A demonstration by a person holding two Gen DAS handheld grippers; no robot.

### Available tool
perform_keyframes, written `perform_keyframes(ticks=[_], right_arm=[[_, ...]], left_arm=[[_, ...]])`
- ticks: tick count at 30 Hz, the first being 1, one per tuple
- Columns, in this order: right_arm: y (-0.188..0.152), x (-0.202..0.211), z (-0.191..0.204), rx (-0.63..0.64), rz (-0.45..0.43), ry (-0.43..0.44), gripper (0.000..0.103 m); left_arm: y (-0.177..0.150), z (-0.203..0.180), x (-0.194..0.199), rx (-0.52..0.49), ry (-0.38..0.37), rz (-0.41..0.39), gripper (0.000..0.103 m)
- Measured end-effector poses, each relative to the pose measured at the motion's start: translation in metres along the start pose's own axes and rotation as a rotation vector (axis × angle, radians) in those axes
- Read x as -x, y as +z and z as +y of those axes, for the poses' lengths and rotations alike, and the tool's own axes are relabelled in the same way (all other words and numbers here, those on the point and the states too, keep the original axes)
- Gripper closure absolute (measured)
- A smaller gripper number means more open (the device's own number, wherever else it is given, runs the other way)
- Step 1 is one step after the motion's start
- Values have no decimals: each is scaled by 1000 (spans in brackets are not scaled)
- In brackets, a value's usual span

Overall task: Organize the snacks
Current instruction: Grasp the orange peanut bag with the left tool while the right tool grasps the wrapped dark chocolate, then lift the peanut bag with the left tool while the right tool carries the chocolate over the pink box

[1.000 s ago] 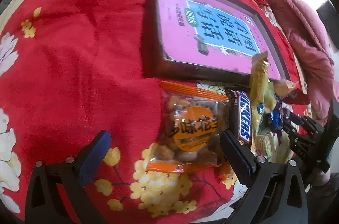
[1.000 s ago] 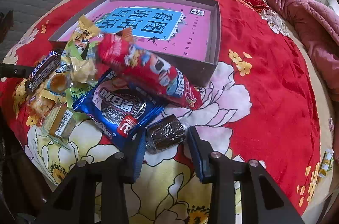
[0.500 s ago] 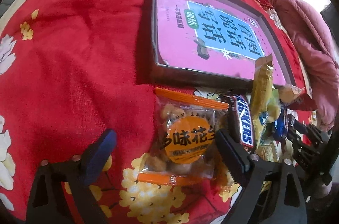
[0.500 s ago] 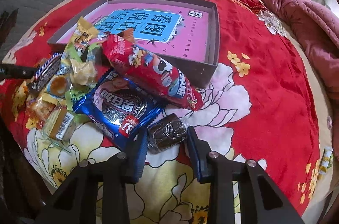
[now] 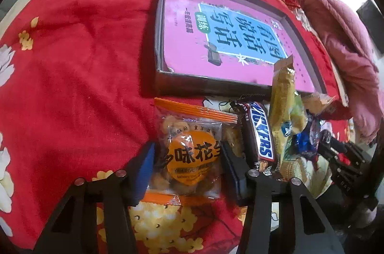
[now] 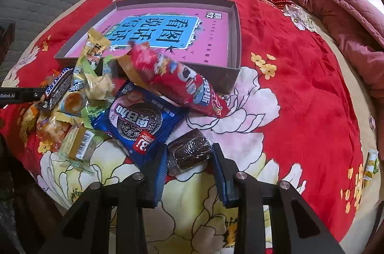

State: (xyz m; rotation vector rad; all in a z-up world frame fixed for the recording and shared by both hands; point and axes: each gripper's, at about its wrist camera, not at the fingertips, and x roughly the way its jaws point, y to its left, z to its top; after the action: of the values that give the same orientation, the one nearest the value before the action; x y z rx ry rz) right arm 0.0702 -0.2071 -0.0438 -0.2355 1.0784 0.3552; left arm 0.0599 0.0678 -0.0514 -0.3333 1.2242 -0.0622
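The left gripper, jaws closing on the peanut packet between them, should pinch squarely before lifting it toward the box ahead.

Both wrist views steeply down, close; share box.
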Motion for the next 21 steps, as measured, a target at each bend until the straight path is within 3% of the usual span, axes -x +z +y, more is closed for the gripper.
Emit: perform_keyframes(ticks=[4, 21], right_arm=[[-1, 3, -2, -20, -4, 8, 67], [-3, 26, -19, -113, -67, -5, 68]], left_arm=[[-2, 3, 4, 6, -2, -6, 59], [-9, 13, 24, 30, -43, -28, 63]])
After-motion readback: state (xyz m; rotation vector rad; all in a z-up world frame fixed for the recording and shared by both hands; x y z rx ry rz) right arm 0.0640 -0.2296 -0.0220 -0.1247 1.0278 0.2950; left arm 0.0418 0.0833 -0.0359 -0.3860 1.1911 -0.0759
